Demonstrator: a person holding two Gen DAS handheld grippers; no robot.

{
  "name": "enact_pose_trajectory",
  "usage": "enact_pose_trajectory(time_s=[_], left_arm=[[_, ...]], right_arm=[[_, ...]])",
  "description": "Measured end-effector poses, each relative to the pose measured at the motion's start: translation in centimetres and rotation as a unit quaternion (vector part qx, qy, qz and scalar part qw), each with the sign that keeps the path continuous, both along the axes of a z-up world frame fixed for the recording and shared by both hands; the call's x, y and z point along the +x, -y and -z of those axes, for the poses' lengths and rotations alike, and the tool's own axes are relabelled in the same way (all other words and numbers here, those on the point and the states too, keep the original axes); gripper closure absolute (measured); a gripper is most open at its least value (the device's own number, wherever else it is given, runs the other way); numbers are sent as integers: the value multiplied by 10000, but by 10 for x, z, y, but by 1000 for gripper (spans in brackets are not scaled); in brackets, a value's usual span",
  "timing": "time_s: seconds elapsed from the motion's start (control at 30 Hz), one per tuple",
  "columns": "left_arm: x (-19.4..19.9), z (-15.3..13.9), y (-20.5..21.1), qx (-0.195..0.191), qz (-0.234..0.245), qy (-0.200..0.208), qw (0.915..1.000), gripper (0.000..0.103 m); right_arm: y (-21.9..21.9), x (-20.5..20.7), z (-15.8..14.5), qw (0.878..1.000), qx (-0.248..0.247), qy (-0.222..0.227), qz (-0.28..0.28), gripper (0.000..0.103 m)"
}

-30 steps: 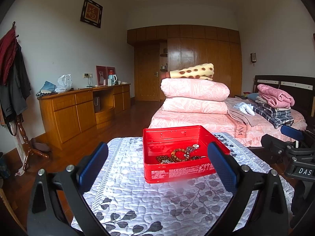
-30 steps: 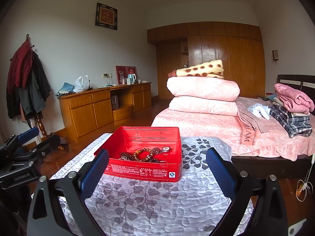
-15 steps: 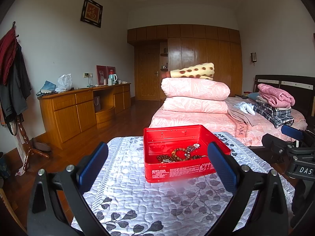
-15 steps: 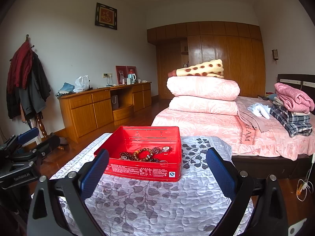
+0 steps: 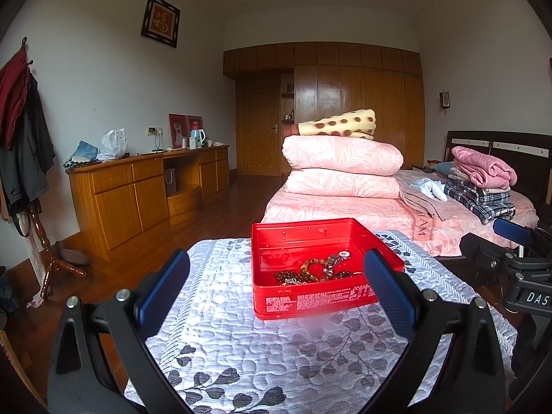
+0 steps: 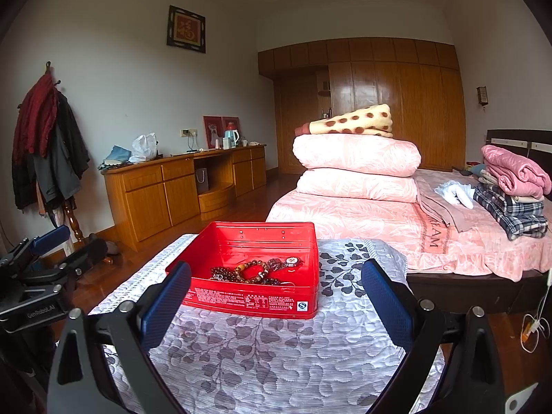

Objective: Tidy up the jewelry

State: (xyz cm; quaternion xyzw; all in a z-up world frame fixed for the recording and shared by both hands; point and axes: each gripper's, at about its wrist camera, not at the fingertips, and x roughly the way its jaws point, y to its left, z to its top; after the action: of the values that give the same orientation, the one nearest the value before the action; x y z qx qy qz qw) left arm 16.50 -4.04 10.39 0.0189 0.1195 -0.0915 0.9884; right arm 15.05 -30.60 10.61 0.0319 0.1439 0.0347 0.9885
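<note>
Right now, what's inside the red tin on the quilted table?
The red tin holds a tangle of jewelry: a brown bead bracelet, darker beads and a small watch face. Its near wall hides the floor closest to the grippers.

"DAS" in white on the black body of the right gripper [image 5: 528,296], right edge of the left wrist view. "GenRobot.AI" on the left gripper [image 6: 39,310], lower left of the right wrist view. "REAM" along the pink bedspread [image 6: 433,233]. Tiny white print on the red tin [image 6: 248,302], illegible; small "S" mark [image 6: 302,306] at its right corner.
</note>
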Motion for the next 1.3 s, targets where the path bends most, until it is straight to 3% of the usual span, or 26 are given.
enact_pose_trajectory(time_s=[1.3], left_arm=[[4,3,-1,-31,-32,-143,9999,5]], right_arm=[[-2,0,2,10000,9,-34,-14,6]])
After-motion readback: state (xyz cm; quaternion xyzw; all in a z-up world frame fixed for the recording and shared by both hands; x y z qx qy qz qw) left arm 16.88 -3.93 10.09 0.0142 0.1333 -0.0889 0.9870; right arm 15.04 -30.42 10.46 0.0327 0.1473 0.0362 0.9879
